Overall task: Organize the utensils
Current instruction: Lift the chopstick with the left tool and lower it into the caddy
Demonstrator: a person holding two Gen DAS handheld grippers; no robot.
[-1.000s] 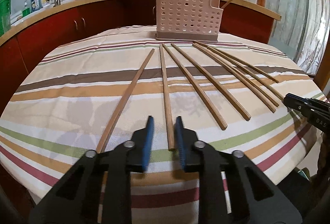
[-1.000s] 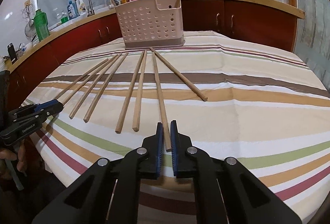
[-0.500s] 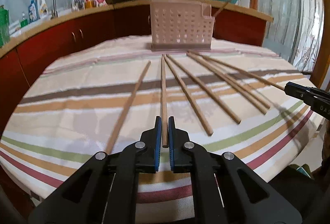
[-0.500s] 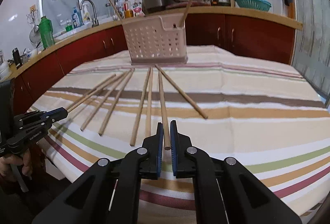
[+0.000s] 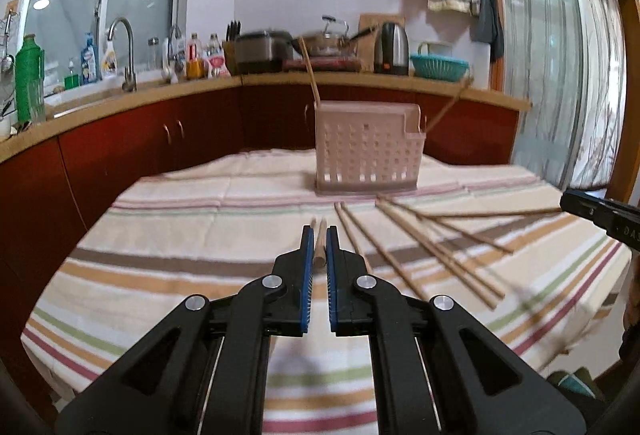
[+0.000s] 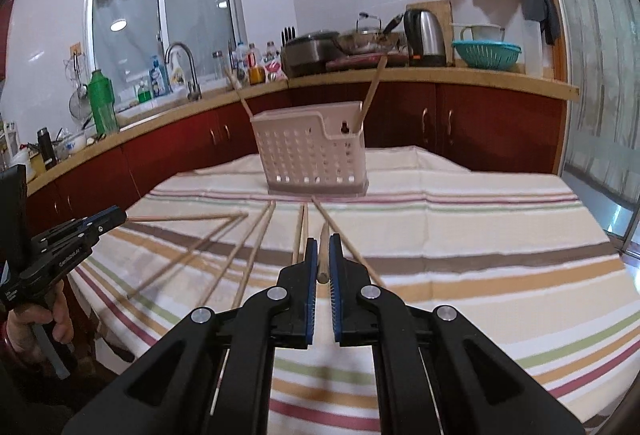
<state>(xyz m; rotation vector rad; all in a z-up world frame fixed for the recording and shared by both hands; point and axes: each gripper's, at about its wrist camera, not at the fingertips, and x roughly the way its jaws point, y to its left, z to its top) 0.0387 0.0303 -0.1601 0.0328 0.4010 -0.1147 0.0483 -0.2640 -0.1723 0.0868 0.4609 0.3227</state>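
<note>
My left gripper (image 5: 319,235) is shut on a wooden chopstick (image 5: 319,249), held off the striped tablecloth (image 5: 192,235) and pointing at the pink perforated holder (image 5: 366,151). My right gripper (image 6: 323,245) is shut on another chopstick (image 6: 323,259), also lifted and aimed at the holder (image 6: 312,151). Two sticks stand tilted in the holder. Several chopsticks (image 5: 420,247) lie fanned on the cloth in front of it. Each wrist view shows the other gripper at the frame edge with its stick: the right gripper (image 5: 592,213) and the left gripper (image 6: 92,227).
A curved counter with red cabinets (image 5: 168,139) runs behind the table, carrying a tap (image 5: 124,55), bottles, a kettle (image 5: 392,49) and a teal colander (image 5: 438,67). A hand (image 6: 56,319) grips the left tool's handle. The table's near edge (image 5: 120,387) lies just below the grippers.
The left jaws closed on a chopstick. Both grippers then rose and tilted up, lifting their chopsticks off the cloth, so more of the kitchen wall shows.
</note>
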